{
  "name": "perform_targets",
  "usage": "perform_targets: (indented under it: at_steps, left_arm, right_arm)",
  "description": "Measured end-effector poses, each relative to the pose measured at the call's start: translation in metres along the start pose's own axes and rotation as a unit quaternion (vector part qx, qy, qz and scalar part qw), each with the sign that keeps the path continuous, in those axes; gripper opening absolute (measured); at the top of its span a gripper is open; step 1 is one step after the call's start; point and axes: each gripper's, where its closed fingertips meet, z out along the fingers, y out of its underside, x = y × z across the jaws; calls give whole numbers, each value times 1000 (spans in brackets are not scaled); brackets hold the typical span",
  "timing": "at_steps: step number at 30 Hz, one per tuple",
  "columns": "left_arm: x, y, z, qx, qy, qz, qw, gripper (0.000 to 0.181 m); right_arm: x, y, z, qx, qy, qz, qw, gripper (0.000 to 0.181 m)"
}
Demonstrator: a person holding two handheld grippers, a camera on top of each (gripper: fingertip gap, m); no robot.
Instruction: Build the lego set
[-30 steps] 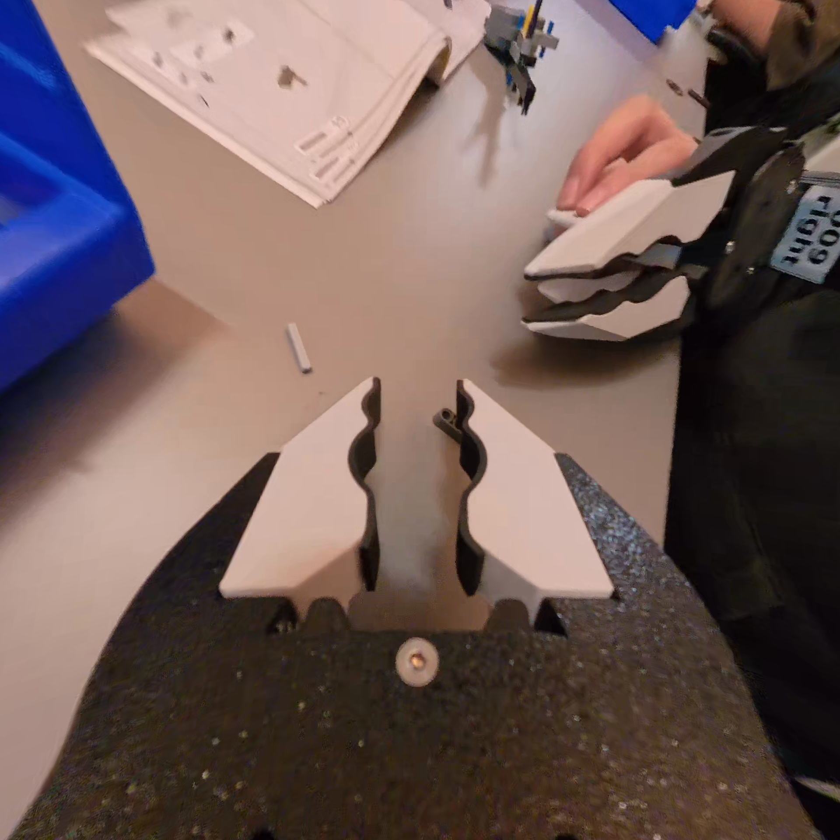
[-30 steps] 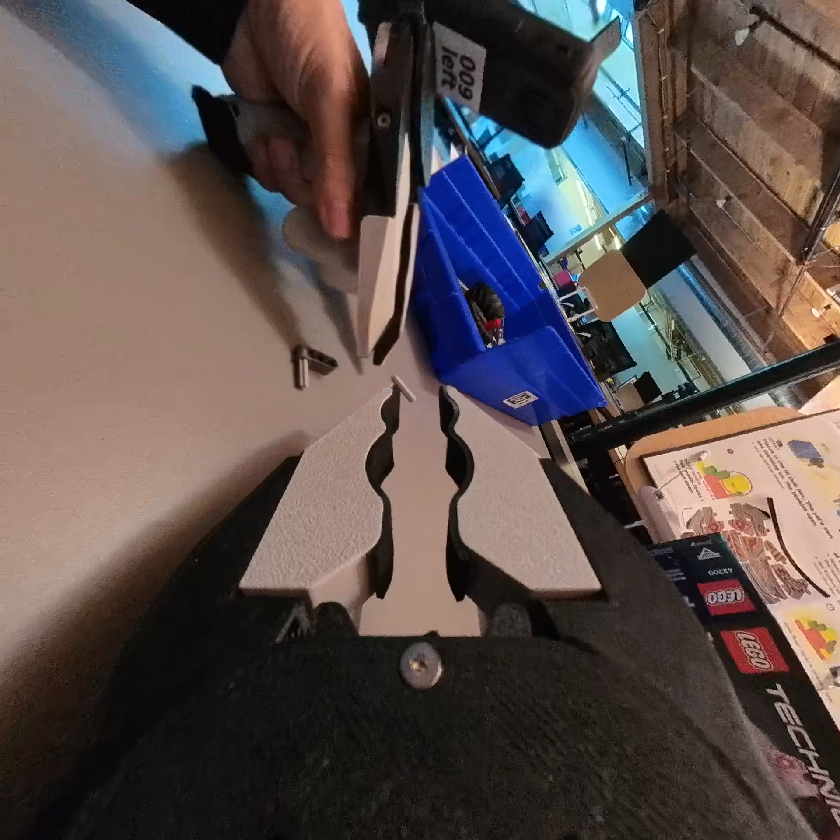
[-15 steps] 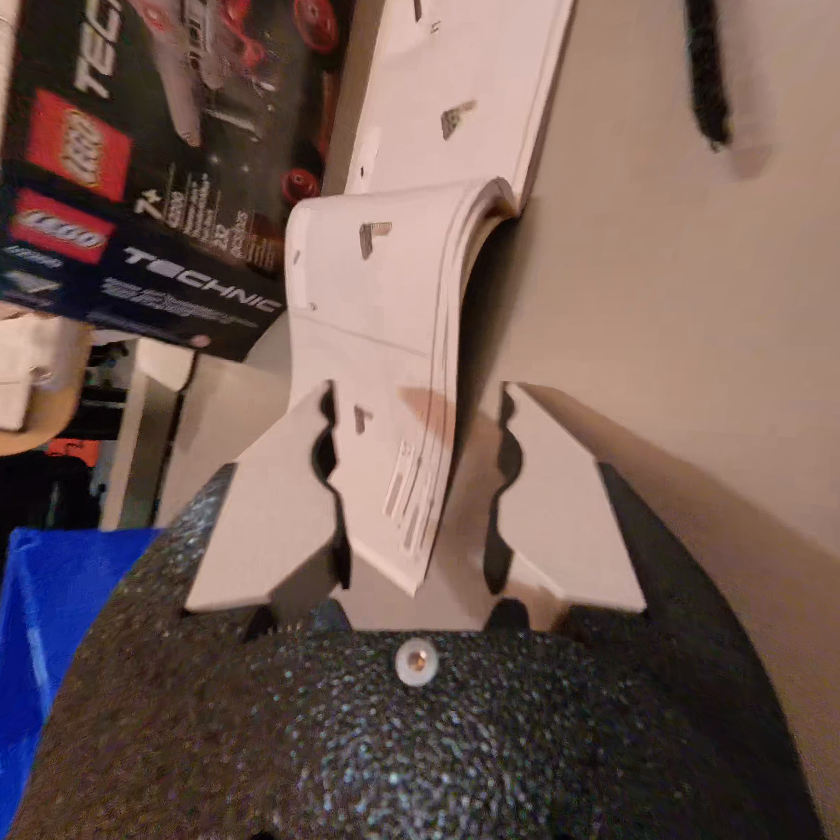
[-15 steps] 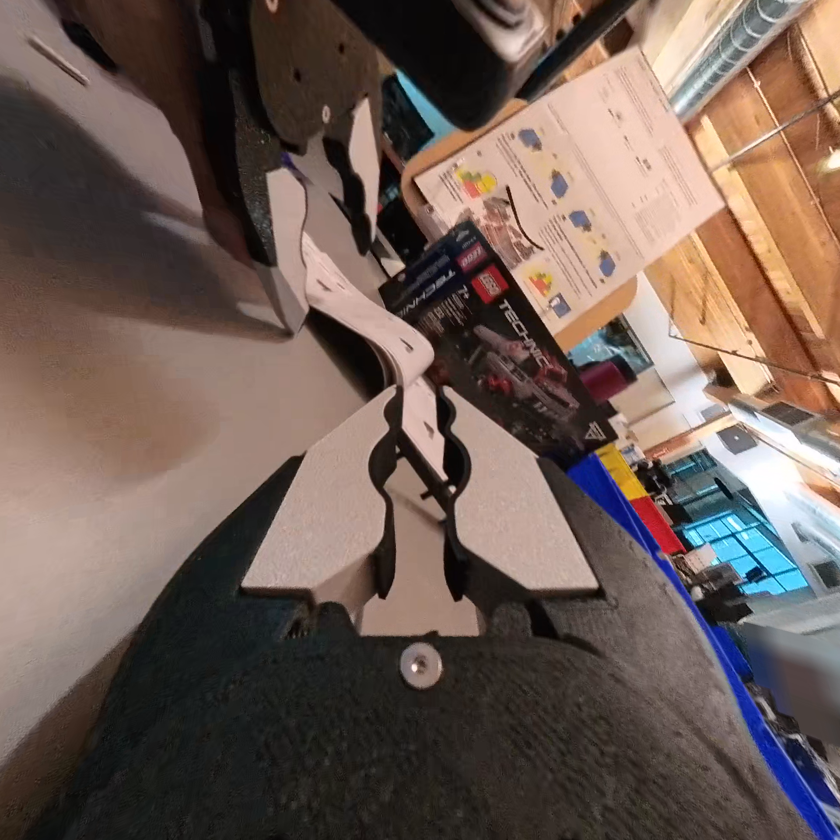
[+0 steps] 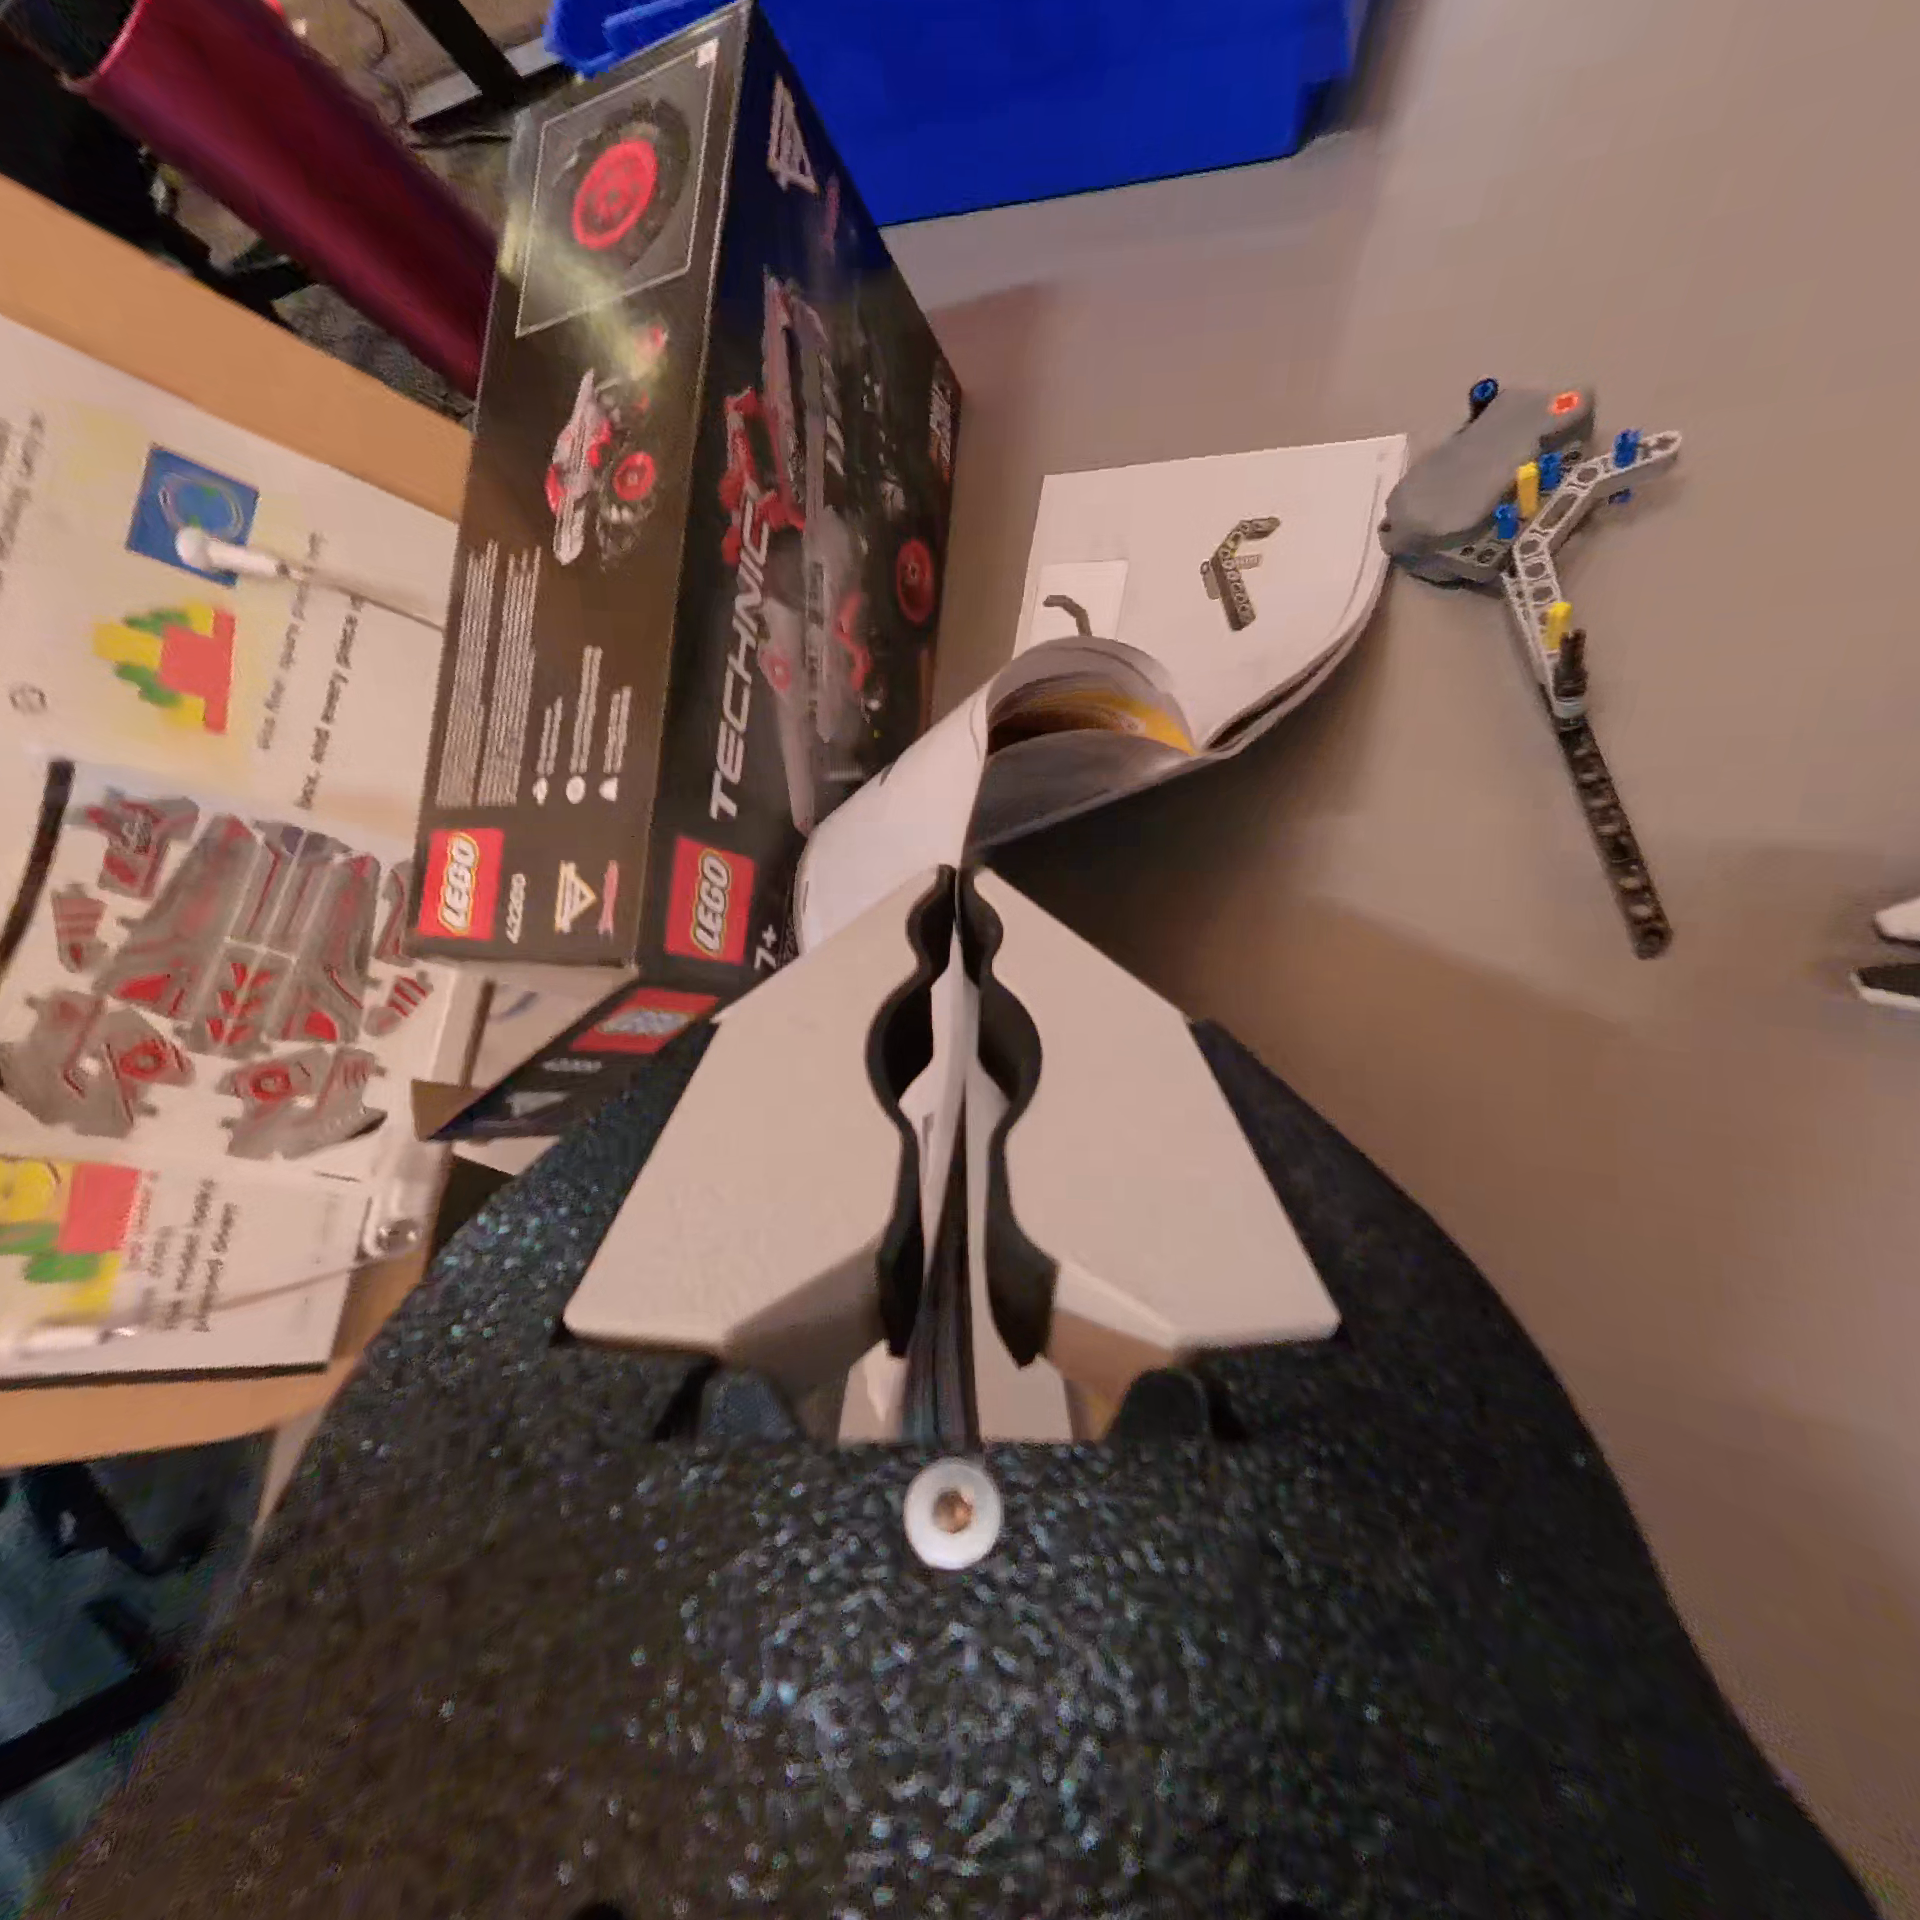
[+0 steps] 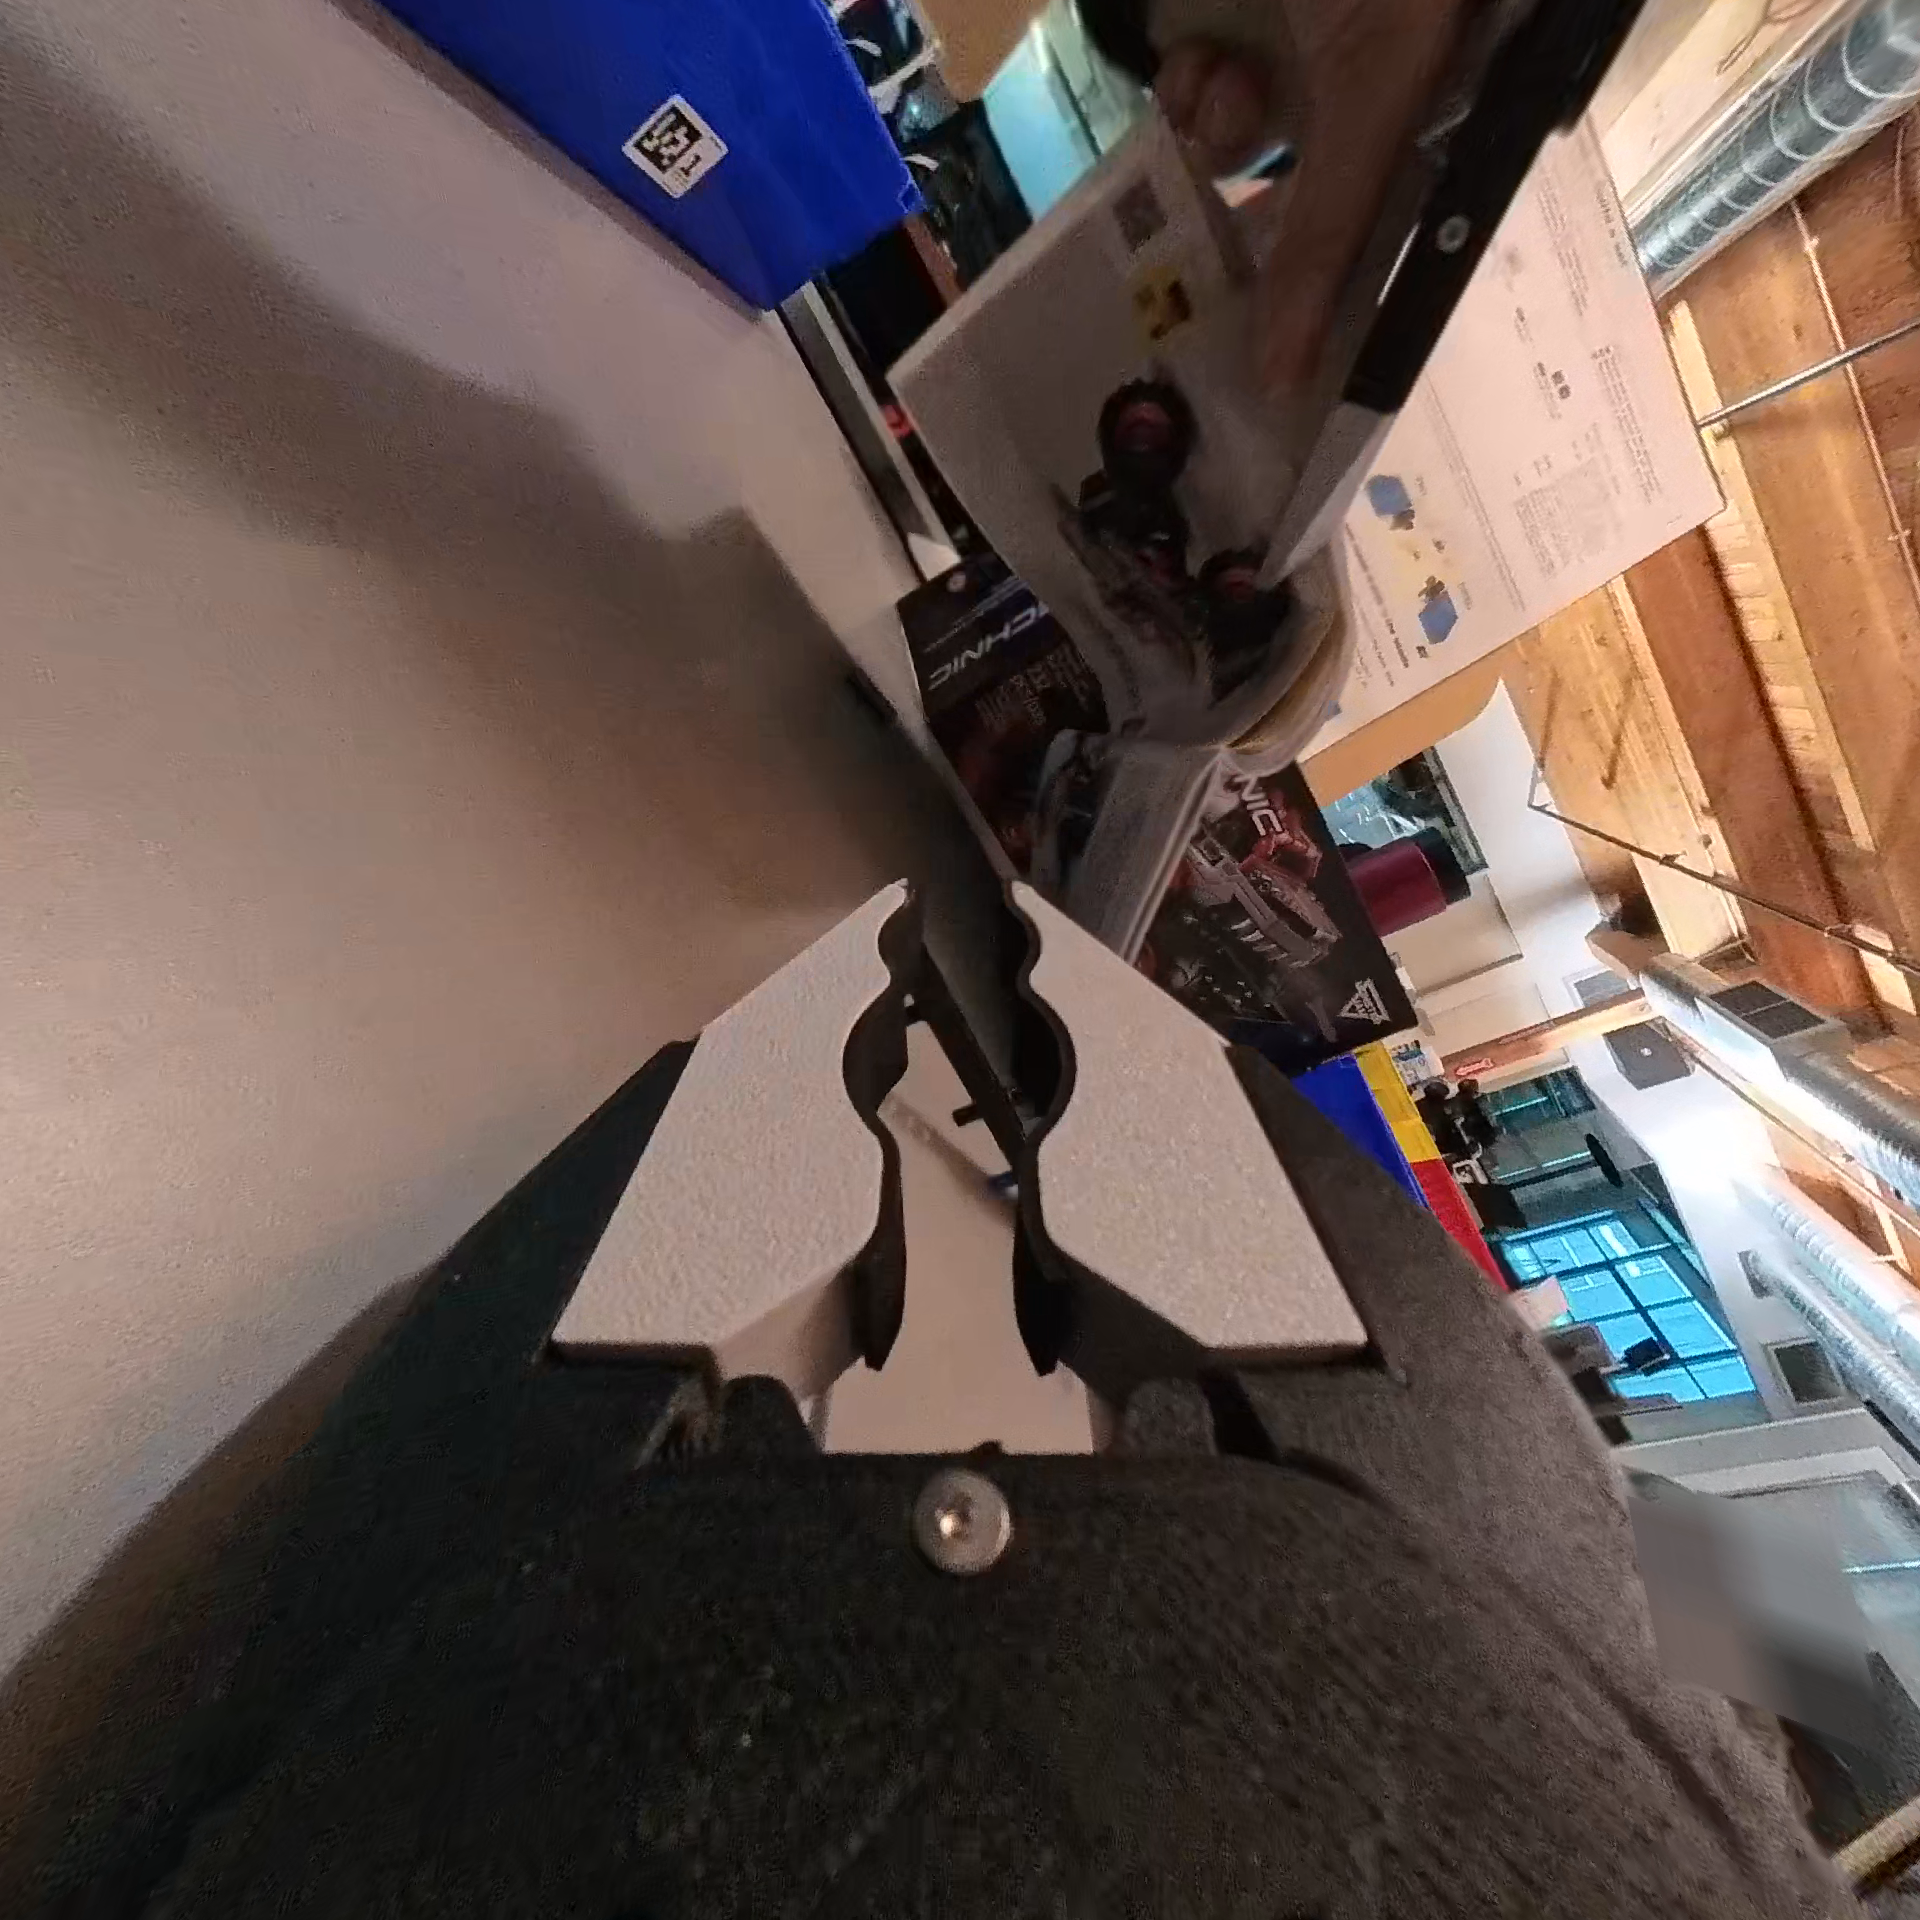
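The left gripper [image 5: 954, 883] has its jaws clamped on lifted pages of the instruction booklet [image 5: 1195, 582] beside the half-built model [image 5: 1527, 520] on the worktop [image 5: 1558, 1143]. The right gripper [image 6: 958, 896] has its jaws slightly apart, gripping nothing.

Desk [image 5: 1558, 1143] – smooth, matt, grey-beige. Booklet [image 5: 1195, 561] – thin paper, matt white pages, glossy inner sheets. Box [image 5: 665, 582] – printed card, slight sheen. Blue bin [image 5: 1039, 94] – smooth plastic. Model [image 5: 1538, 520] – hard plastic, grey, semi-matt. Left hand-held gripper [image 5: 957, 894] – matt, fine-grained white fingers [image 5: 790, 1143], dark rough speckled body, bright metal screw. Wall [image 6: 1766, 644] – rough bare wood.
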Motion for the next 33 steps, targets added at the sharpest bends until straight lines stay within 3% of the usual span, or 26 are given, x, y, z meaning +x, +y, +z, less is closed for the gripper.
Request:
perform_targets:
  at_steps: [4,9,13,17,21,24,26,28,30,33]
  left_arm:
    - [6,-1,1,-22,0,35,999,0]
    - [29,30,17,-2,-20,38,999,0]
    - [22,64,19,23,-100,-58,993,9]
    - [29,96,25,38,-133,-165,977,26]
    - [30,113,24,35,-193,-192,962,31]
    - [35,98,20,86,-188,-173,963,11]
    - [30,92,15,95,-200,-162,962,7]
    - [35,83,18,95,-161,-164,969,9]
    - [39,77,20,92,-127,-172,973,10]
    - [35,75,17,81,-114,-188,972,9]
  right_arm:
    - [3,3,0,1,-2,26,1000,10]
    - [-4,-7,-1,20,-11,-2,1000,9]
    - [-15,-16,-2,33,-22,-42,998,10]
    - [-16,-22,3,37,-20,-41,998,10]
    - [-12,-29,14,24,-22,-52,998,11]
    - [10,-31,33,-10,-50,-62,997,20]
    - [24,-36,53,-23,-99,0,995,36]
    - [39,-42,77,-23,-130,72,989,41]
    - [38,-38,102,-47,-171,93,980,55]
    - [24,-23,128,-97,-212,74,970,62]
